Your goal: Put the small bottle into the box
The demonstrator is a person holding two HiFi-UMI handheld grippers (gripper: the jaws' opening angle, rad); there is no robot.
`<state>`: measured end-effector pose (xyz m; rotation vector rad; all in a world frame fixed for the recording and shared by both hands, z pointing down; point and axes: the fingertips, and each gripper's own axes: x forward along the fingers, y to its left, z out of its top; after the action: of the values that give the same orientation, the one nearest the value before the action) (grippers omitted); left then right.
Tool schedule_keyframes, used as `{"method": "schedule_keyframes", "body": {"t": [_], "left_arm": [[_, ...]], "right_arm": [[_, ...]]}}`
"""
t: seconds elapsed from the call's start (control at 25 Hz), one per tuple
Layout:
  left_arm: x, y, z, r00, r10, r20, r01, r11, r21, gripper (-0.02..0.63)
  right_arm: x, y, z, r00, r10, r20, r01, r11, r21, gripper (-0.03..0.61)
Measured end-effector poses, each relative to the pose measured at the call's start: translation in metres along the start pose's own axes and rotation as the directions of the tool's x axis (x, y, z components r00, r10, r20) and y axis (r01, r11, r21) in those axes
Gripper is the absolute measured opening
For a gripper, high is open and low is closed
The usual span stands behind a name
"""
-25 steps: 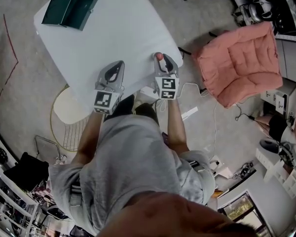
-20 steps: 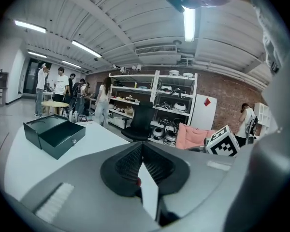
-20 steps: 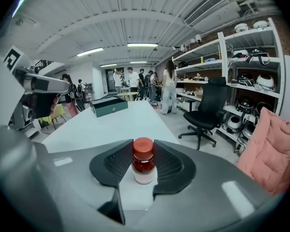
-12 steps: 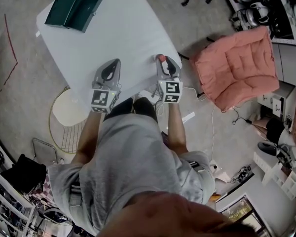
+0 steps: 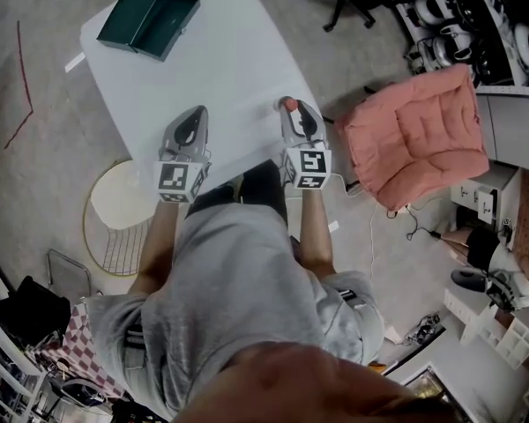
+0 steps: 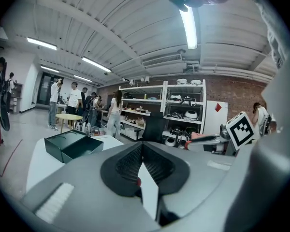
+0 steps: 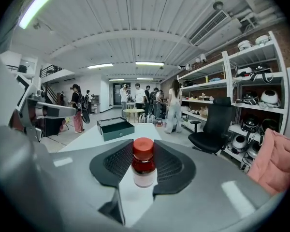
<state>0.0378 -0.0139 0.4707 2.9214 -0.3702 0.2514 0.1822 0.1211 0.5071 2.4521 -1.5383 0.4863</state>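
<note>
Bottle (image 7: pixel 143 172), red cap, upright, clamped between the right gripper (image 7: pixel 144 146) jaws at the near edge of the table (image 5: pixel 220 69). Left gripper (image 6: pixel 142 145) jaws are closed tip to tip, nothing in them. Box (image 5: pixel 150 18) sits open at the table's far corner, well apart from the bottle.

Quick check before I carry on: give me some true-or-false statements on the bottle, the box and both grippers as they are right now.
1. The right gripper has the bottle between its jaws. True.
2. The bottle lies in the box. False: it is in the right gripper, apart from the box at the far corner of the table.
3. The box is closed. False: its lid is open.
4. The left gripper is empty, jaws together. True.
5. The bottle has a blue cap. False: the cap is red.
</note>
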Motion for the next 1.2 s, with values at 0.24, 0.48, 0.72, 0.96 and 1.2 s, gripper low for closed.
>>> {"method": "schedule_keyframes", "body": {"t": [0.24,0.48,0.72,0.96,1.2], "left_arm": [[-0.014,0.015,0.017,0.996,0.083,0.041,-0.083,0.997,-0.005,0.011],[-0.030,0.035,0.027,0.985,0.158,0.065,-0.158,0.987,-0.003,0.011],[-0.048,0.056,0.029,0.968,0.240,0.079,-0.239,0.971,-0.018,0.011],[-0.061,0.081,0.032,0.944,0.315,0.101,-0.314,0.949,-0.034,0.011],[-0.071,0.109,0.028,0.897,0.429,0.108,-0.423,0.903,-0.072,0.011]], "right_arm": [[0.002,0.012,0.035,0.997,0.062,0.055,-0.061,0.998,-0.028,0.131],[0.016,0.035,0.053,0.987,0.143,0.072,-0.139,0.989,-0.059,0.130],[0.034,0.067,0.069,0.970,0.227,0.085,-0.218,0.971,-0.098,0.131],[0.059,0.099,0.084,0.944,0.317,0.087,-0.304,0.943,-0.136,0.131],[0.086,0.128,0.095,0.900,0.431,0.072,-0.412,0.892,-0.184,0.131]]}}
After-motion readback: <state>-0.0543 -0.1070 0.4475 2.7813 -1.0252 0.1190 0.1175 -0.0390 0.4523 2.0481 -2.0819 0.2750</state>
